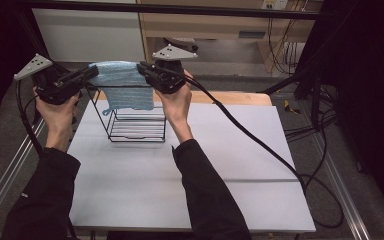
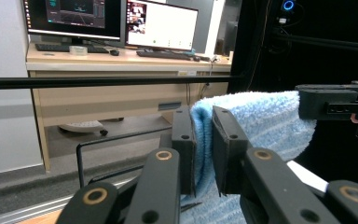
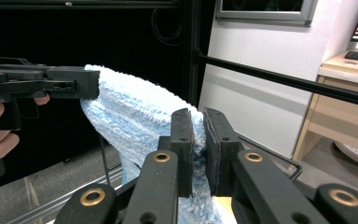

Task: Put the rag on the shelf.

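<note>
— Black jaws sat closest to the lens in the left gripper view, and they were clamped on one top corner of the blue towel [image 2: 261, 121]. The left gripper [image 1: 91, 73] had it pinched tight.

— And the other side?

— Same thing. The right gripper [image 1: 143, 68] was closed on the opposite corner, so the towel [image 1: 122, 85] hung stretched between the two, above the far edge of the black wire rack [image 1: 135, 125] on the white table [image 1: 230, 165].

— What would doing it well have taken, in your view?

— Keeping both corners level and the top edge taut, I'd say, then lowering the two hands together so the cloth draped evenly over the rack's top bar rather than bunching at one end. Letting go of one side early would probably have let it slide off.

— What was the cloth like?

— Fluffy terry, soft and ribbed, pale blue, with a small loop dangling at the lower left corner. It looked limp, folding wherever it wasn't pulled. The rack was thin bent wire, boxy and open, with a slatted base.
</note>
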`<state>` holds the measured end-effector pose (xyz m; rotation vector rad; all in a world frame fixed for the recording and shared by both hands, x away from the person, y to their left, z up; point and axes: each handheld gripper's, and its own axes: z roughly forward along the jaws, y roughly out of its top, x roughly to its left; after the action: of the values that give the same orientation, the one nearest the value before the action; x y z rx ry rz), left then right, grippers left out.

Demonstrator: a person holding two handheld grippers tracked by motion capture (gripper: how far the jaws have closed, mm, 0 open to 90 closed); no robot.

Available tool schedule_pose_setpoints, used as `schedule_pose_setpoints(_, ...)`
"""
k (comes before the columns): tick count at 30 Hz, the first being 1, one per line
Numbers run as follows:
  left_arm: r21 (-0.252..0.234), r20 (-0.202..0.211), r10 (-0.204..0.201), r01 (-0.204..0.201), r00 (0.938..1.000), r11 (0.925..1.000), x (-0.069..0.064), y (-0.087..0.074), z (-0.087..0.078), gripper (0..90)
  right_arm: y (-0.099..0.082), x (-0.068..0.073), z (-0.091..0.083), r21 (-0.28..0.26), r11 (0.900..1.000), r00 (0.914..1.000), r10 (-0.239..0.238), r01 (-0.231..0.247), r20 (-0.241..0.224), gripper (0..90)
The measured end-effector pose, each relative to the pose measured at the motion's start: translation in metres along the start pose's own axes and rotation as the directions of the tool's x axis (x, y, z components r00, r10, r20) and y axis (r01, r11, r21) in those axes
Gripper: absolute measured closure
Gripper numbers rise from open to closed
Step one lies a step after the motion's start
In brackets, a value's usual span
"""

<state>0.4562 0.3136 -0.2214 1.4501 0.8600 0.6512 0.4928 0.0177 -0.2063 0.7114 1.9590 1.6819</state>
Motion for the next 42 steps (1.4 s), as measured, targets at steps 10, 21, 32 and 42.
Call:
schedule_pose_setpoints(10, 0.042, 0.03, -0.015, 0.014, 0.9994, 0.999, -0.002, -0.01, -0.012, 78.4, -0.007, 0.007, -0.006, 0.042, 0.9987, 0.999, -0.027, 0.028, -0.037, 82.9)
schedule_pose_setpoints(21, 0.121, 0.041, -0.013, 0.008, 0.9991, 0.9926, -0.007, -0.013, -0.023, 76.0, -0.013, 0.014, -0.012, 0.099, 0.9923, 0.9941, -0.065, 0.074, -0.086, 82.8)
schedule_pose_setpoints(32, 0.133, 0.001, -0.044, 0.043, 0.999, 0.9902, -0.012, 0.019, -0.032, 77.9, -0.023, 0.013, -0.013, 0.123, 0.9883, 0.9895, -0.074, 0.09, -0.124, 82.6)
schedule_pose_setpoints(42, 0.26, 0.005, -0.012, 0.011, 0.9999, 0.9656, -0.023, 0.011, -0.009, 89.1, -0.03, 0.011, -0.013, 0.134, 0.9873, 0.9869, -0.065, 0.085, -0.148, 81.8)
